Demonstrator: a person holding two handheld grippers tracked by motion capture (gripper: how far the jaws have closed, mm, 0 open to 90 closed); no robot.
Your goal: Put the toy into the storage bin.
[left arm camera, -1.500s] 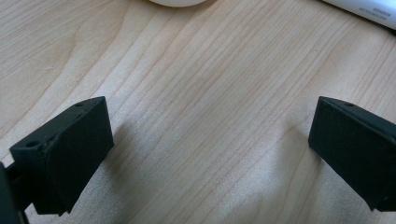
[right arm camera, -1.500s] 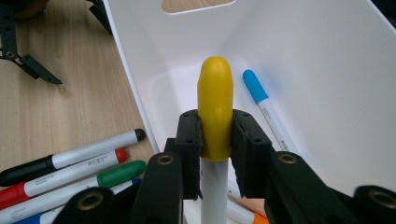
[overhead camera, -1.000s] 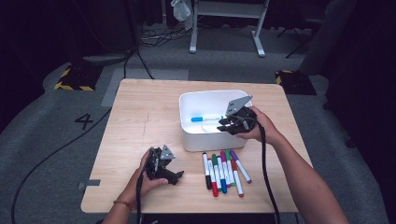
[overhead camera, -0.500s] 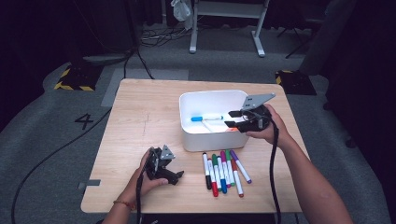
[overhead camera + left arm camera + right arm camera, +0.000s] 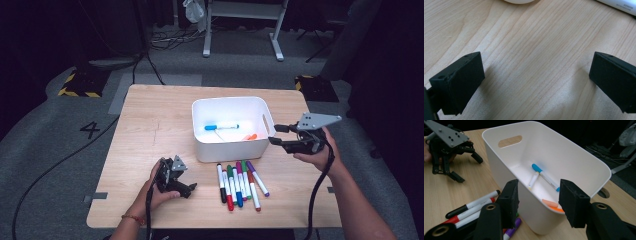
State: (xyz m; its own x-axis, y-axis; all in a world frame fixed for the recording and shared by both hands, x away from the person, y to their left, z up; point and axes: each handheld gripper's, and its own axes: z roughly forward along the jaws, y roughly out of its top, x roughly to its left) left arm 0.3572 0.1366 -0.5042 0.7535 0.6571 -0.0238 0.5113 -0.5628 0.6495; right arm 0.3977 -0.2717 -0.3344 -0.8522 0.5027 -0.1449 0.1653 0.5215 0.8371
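A white bin (image 5: pixel 232 145) stands mid-table with a blue-capped marker (image 5: pixel 221 127) and an orange marker (image 5: pixel 250 136) lying inside. In the right gripper view the blue-capped marker (image 5: pixel 546 178) lies across the bin floor and the orange marker (image 5: pixel 551 203) rests by the near wall. My right gripper (image 5: pixel 276 135) hovers level just outside the bin's right wall; its jaws have just been opening and nothing is between them (image 5: pixel 540 202). Several markers (image 5: pixel 240 180) lie in a row in front of the bin. My left gripper (image 5: pixel 192 189) rests on the table left of them, open and empty (image 5: pixel 536 85).
The bin (image 5: pixel 529 135) has a handle slot in its end wall. The left gripper (image 5: pixel 467 168) sits on the wood beyond the marker row (image 5: pixel 474 205). Bare tabletop (image 5: pixel 150 120) spreads left of the bin. A marker's white barrel (image 5: pixel 621 3) lies just ahead of the left jaws.
My right gripper has drawn back from above the bin to beside its right wall, and its jaws have spread apart. The left hand and gripper have stayed put.
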